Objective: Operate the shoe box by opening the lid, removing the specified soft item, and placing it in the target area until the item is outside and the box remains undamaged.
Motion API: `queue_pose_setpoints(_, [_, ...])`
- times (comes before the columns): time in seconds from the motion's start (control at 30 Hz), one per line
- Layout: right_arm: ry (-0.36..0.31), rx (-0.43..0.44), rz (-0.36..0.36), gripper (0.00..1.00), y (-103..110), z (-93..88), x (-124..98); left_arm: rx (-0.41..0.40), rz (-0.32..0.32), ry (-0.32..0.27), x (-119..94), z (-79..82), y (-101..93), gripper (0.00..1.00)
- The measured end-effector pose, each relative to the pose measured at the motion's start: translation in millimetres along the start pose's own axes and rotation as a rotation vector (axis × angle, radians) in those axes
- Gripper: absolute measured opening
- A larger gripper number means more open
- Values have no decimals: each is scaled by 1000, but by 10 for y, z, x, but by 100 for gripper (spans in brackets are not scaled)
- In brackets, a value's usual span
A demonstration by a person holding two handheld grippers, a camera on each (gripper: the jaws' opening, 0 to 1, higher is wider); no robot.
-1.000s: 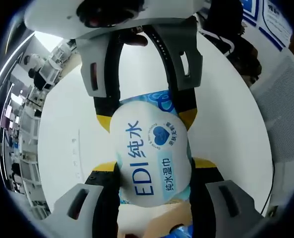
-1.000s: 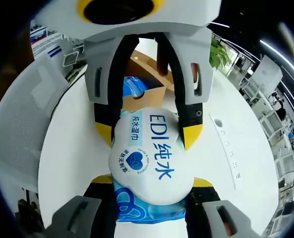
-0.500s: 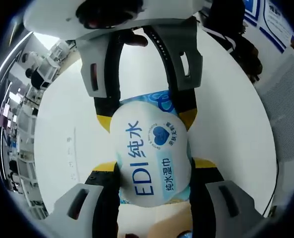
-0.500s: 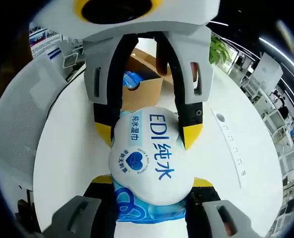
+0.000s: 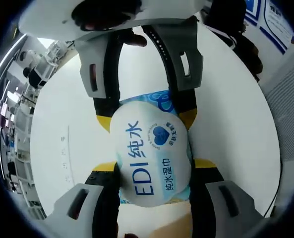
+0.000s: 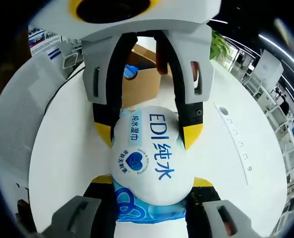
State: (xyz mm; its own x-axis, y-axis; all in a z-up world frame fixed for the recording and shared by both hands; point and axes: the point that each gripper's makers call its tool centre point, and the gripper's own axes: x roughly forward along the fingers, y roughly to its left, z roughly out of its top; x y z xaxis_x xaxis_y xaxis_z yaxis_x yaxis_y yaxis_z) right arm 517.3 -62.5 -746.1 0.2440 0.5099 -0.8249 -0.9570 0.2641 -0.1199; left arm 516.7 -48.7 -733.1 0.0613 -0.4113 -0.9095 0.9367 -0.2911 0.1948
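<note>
Well, not much new on the grip itself: soft blue wet-wipes pack with the white oval label and blue "EDI" lettering (image 5: 151,148) still pinched from both ends and held up in the air over the white round table (image 5: 62,114). Left gripper (image 5: 154,166) closed on one end of it, yellow-tipped fingers pressed into the sides. Right gripper (image 6: 151,181) doing the same on the other end, coming in from the top of the left gripper view. Same squeeze as a second ago, no slipping or sagging to speak of. Only real change in the background: whole backdrop sliding in both views, so camera motion rather than anything shifting on the table. In the right gripper view, open brown cardboard shoe box (image 6: 143,87) now looking a bit bigger and more side-on behind the far fingers than a moment back, with something blue (image 6: 130,71) poking out of the top. Probably means carrying the pack along past the box, clear of it. So: lid step done by the look of it, item outside, box seemingly fine from this angle (can't make out the lid, though). Just the set-down left, presumably. No telling the target area's whereabouts from here. Worth lowering gently and letting go one side at a time.
</note>
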Motion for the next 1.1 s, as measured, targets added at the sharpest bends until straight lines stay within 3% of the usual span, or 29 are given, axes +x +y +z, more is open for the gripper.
queue_pose_setpoints(1.1, [4, 14, 15, 54, -20, -176, 224, -22, -21, 17, 243, -96, -2, 57])
